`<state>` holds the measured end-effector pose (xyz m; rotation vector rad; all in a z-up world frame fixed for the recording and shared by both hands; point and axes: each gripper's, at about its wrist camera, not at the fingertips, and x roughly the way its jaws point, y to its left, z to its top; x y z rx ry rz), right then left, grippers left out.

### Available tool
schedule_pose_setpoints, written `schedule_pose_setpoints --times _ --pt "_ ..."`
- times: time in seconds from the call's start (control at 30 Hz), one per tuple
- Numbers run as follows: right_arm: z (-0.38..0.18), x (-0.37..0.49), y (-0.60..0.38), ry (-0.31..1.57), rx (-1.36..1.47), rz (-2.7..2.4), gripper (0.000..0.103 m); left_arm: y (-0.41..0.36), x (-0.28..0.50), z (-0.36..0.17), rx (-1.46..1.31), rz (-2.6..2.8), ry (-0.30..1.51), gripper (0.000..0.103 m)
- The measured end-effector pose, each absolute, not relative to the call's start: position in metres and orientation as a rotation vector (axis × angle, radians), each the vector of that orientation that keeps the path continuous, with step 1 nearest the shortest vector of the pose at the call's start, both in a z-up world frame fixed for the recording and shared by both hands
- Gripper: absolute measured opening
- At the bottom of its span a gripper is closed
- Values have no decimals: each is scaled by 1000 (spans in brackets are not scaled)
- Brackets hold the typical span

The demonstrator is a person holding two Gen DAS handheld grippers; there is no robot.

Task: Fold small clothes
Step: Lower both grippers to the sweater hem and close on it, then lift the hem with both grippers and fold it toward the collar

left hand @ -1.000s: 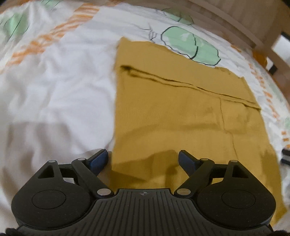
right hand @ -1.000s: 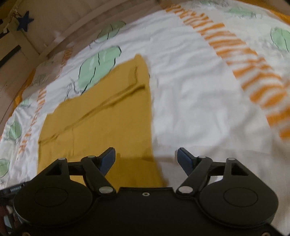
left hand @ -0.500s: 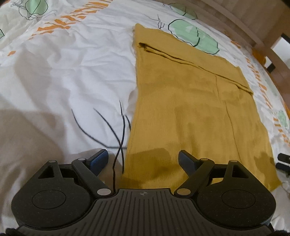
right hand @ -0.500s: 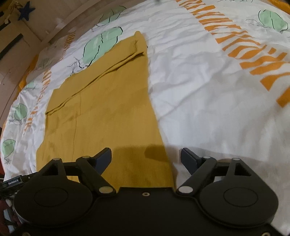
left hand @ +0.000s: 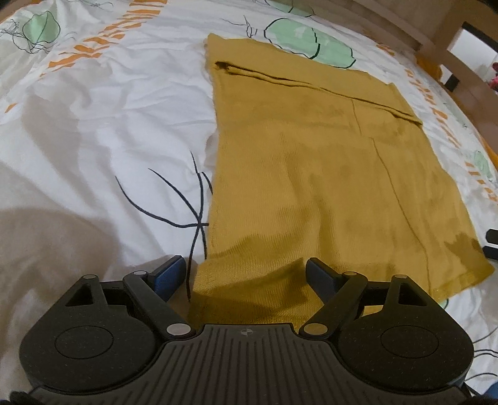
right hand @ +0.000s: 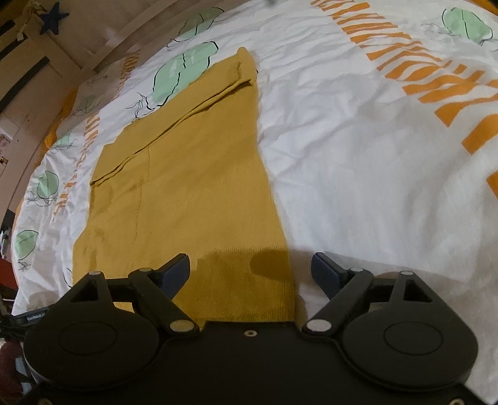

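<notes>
Left wrist view: a mustard-yellow garment [left hand: 311, 174] is seen lying flat on a white bedsheet [left hand: 109, 131] printed with green leaves and orange lettering. A folded band runs across its far end, and a lengthwise seam or fold line is noted toward its right side. The left gripper [left hand: 246, 274] is held over the garment's near left corner; its jaws stand wide apart, one finger over bare sheet, the other over cloth, nothing clamped between them. Only this view shows the dark branch print [left hand: 186, 205] beside the garment's left edge, a wooden bed rail [left hand: 460, 62] at upper right, and a dark object at the far right edge, cut off and not identifiable.

Right wrist view: the same garment [right hand: 193, 187] is seen from its near right corner. The right gripper [right hand: 250, 269] is likewise wide apart and empty, with its left finger over cloth and its right finger over sheet. Only this view shows the large orange lettering [right hand: 435, 81] to the right and a dark star [right hand: 53, 18] on the pale surface at upper left.
</notes>
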<state>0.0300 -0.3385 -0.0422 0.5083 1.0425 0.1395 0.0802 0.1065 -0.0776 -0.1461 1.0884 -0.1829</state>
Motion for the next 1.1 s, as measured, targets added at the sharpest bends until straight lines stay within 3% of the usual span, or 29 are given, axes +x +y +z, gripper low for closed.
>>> schedule_pose_setpoints --times 0.07,0.23,0.4,0.87,0.93,1.0,1.1 --pt "-44 32 -340 1051 523 142 88 107 81 -79 -152 -195 1087 77" --pt "-46 35 -343 1082 543 154 88 113 79 -79 -179 -195 1076 43" --pt "-46 35 -337 1118 503 177 88 119 74 -78 -222 -222 1072 26" --pt "-48 33 -326 1178 454 224 88 115 72 -78 -213 -251 1074 29" --pt "-47 32 -326 1175 447 224 73 115 69 -76 -226 -255 1078 12" --pt "-49 31 -326 1191 470 231 18 117 64 -75 -262 -272 1080 6" --pt "-52 27 -328 1193 514 245 17 120 56 -71 -292 -267 1053 5"
